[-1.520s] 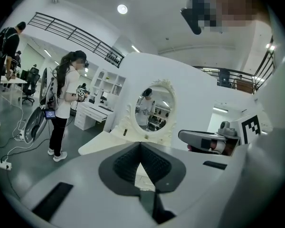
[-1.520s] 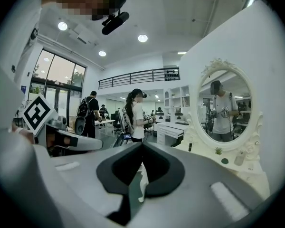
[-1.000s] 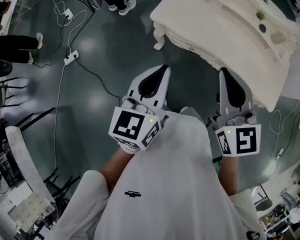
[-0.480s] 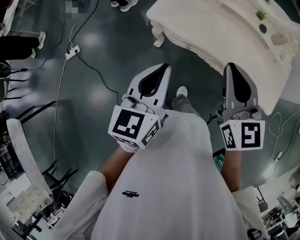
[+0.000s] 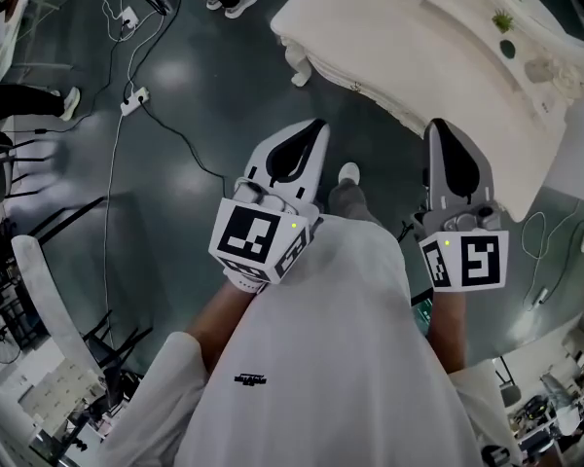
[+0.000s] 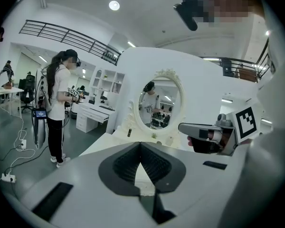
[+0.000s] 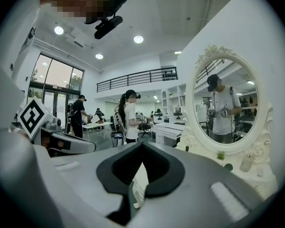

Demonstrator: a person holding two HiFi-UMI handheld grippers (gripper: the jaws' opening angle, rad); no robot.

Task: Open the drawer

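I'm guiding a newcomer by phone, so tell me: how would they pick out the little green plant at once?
Find the white dressing table with the ornate oval mirror. On its top, at the foot of the mirror, stand a dark green round thing, a white bottle and the green plant. The plant is the only one with spiky leaves.

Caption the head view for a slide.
Both shut, left gripper and right gripper point toward a white dressing table over dark floor.

Ceiling lamps (image 7: 138, 39) give bright, even light (fisheye bending, dark vignetted corners).
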